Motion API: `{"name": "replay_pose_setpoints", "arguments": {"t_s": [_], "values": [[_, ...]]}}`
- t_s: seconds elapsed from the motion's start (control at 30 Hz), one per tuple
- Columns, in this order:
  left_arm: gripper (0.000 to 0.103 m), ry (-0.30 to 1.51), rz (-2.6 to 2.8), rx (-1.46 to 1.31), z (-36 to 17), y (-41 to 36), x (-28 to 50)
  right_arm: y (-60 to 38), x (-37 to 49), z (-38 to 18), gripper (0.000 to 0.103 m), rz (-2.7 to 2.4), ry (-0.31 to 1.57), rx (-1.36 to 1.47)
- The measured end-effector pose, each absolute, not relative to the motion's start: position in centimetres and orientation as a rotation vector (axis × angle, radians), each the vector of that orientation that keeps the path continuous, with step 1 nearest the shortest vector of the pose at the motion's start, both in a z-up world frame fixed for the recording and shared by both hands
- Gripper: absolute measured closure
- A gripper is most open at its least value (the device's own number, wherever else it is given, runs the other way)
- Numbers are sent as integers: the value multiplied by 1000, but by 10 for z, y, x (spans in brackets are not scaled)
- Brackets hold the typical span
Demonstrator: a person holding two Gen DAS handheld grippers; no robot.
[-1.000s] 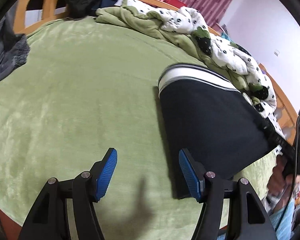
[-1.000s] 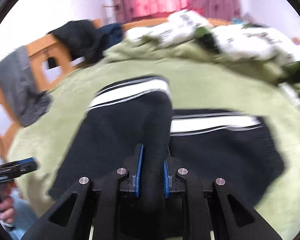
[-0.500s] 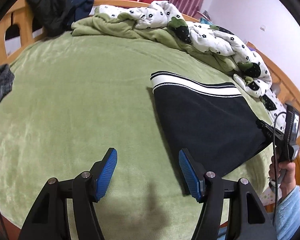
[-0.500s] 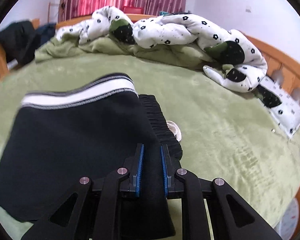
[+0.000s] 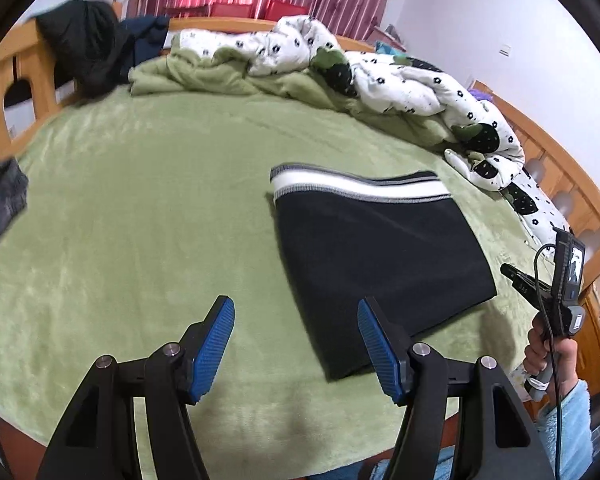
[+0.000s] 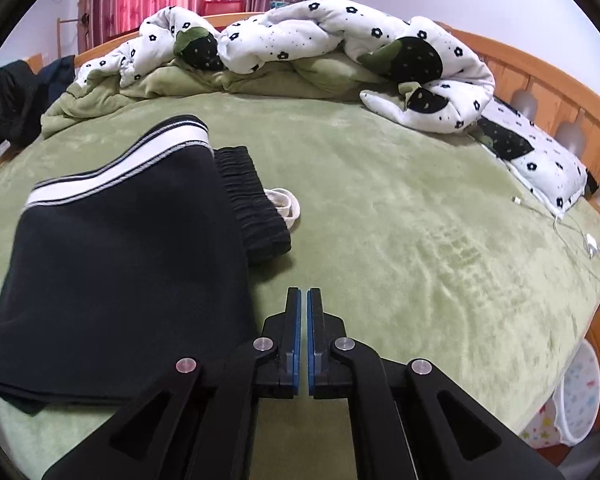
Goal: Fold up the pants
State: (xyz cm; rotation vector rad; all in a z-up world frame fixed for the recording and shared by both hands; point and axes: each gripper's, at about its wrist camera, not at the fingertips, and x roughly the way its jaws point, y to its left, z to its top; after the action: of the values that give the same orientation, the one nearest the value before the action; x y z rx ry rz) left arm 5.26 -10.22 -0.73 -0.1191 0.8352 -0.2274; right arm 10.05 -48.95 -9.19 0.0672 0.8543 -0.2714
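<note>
Pants (image 5: 380, 264) lie folded into a dark, squarish bundle on the green bed cover (image 5: 140, 208), right of centre in the left wrist view and filling the left half of the right wrist view (image 6: 116, 272). Their long axis runs from the near edge at the lower frame up toward the striped white-and-grey band (image 5: 356, 188) at the far end. In the right wrist view a ribbed black waistband (image 6: 252, 204) and a loop of pale drawstring (image 6: 286, 206) stick out past the bundle's right edge, so I judge the fold nearly done but untidy on that side.

Both grippers sit at the near end, off the cloth. The left gripper (image 5: 294, 346) stands wide open and empty; its right pad (image 5: 378, 354) overlaps the bundle's near corner in the picture, though contact cannot be told. The right gripper (image 6: 303, 340) has its jaws drawn together with only a thin slit between, holding nothing; it lies just beside the bundle's right edge, with the pants up and to the left of it. It looks the nearer tool to the protruding waistband, so any tucking or a further fold would probably start from that side.
</note>
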Motion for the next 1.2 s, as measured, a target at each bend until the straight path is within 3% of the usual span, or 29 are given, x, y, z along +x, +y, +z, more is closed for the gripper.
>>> {"name": "replay_pose_setpoints", "arguments": {"t_s": [0.1, 0.13, 0.17, 0.37, 0.63, 0.9, 0.93, 0.97, 1.0, 1.03, 1.1, 1.2], "values": [[41, 805, -246, -75, 20, -100, 51, -481, 95, -72, 82, -235, 834, 100], [41, 799, -247, -64, 26, -98, 54, -478, 94, -67, 63, -216, 832, 106], [41, 796, -248, -58, 32, -97, 57, -476, 95, -61, 52, -191, 830, 110], [37, 810, -303, -99, 23, -95, 100, -473, 123, -52, 50, -152, 797, 95], [37, 961, -385, -309, -81, -112, 176, -498, 176, -97, 46, -36, 892, 250], [37, 1050, -419, -423, -143, -116, 202, -488, 196, -97, 48, 34, 800, 222], [37, 1061, -425, -429, -148, -117, 204, -481, 203, -101, 61, 40, 834, 187], [37, 1066, -426, -427, -151, -119, 206, -474, 208, -107, 83, 45, 872, 152], [37, 1062, -428, -424, -153, -120, 206, -465, 210, -112, 85, 53, 878, 110], [37, 1052, -430, -419, -152, -119, 206, -456, 206, -111, 93, 38, 842, 49], [37, 1023, -451, -414, -147, -119, 202, -447, 199, -105, 94, 55, 796, -47], [37, 1008, -480, -413, -143, -120, 203, -475, 188, -87, 95, 84, 730, 95]]}}
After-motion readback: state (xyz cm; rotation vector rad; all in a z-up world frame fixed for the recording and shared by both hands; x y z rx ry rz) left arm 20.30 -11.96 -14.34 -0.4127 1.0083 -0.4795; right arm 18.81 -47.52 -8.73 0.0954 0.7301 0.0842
